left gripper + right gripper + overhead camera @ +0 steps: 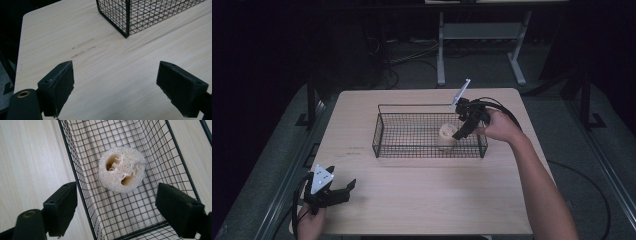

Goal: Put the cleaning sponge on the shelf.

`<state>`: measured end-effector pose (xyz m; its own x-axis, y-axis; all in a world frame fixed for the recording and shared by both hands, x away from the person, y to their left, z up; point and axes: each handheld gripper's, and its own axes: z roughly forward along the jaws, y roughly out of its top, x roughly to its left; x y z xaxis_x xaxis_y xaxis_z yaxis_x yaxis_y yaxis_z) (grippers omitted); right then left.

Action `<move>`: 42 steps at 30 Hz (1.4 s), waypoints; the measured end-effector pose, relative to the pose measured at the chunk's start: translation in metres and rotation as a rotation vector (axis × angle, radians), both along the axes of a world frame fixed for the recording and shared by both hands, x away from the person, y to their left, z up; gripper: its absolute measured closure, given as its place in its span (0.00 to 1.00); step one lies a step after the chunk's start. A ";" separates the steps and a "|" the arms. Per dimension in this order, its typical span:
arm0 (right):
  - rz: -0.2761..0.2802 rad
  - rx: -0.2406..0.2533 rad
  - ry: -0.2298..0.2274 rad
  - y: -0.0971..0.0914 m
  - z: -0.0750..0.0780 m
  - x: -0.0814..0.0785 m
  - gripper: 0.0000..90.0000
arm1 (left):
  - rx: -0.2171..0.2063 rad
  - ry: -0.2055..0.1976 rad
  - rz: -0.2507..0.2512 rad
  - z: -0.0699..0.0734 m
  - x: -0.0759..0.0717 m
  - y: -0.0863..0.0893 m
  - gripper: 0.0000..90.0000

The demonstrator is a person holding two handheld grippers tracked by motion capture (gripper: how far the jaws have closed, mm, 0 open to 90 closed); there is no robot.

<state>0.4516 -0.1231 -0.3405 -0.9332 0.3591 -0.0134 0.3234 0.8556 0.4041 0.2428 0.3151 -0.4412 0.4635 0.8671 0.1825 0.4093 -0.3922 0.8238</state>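
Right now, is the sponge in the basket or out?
In. The sponge sits on the basket floor, mesh walls around it; the right gripper hangs open above it.

Setting: a lab or test room. A light wooden table [427, 200] stands alone on a grey floor mat [277, 165] in a darkened room. Loose black cables [402, 60] lie on the floor behind it, beside the white metal legs of another bench [441, 55].
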 end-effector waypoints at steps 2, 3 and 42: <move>-0.004 0.003 0.001 -0.003 -0.001 -0.002 0.19 | 0.000 0.001 0.000 0.000 0.000 0.000 0.15; -0.002 0.003 0.001 -0.004 -0.001 -0.002 0.19 | 0.001 0.002 -0.001 0.000 0.000 0.000 0.15; -0.008 0.020 -0.024 -0.044 -0.005 -0.041 0.18 | 0.013 0.005 -0.005 -0.001 0.000 -0.002 0.15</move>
<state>0.4111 -0.1667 -0.3457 -0.9297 0.3672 -0.0287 0.3204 0.8448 0.4286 0.2425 0.3130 -0.4417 0.4686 0.8623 0.1919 0.4112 -0.4051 0.8166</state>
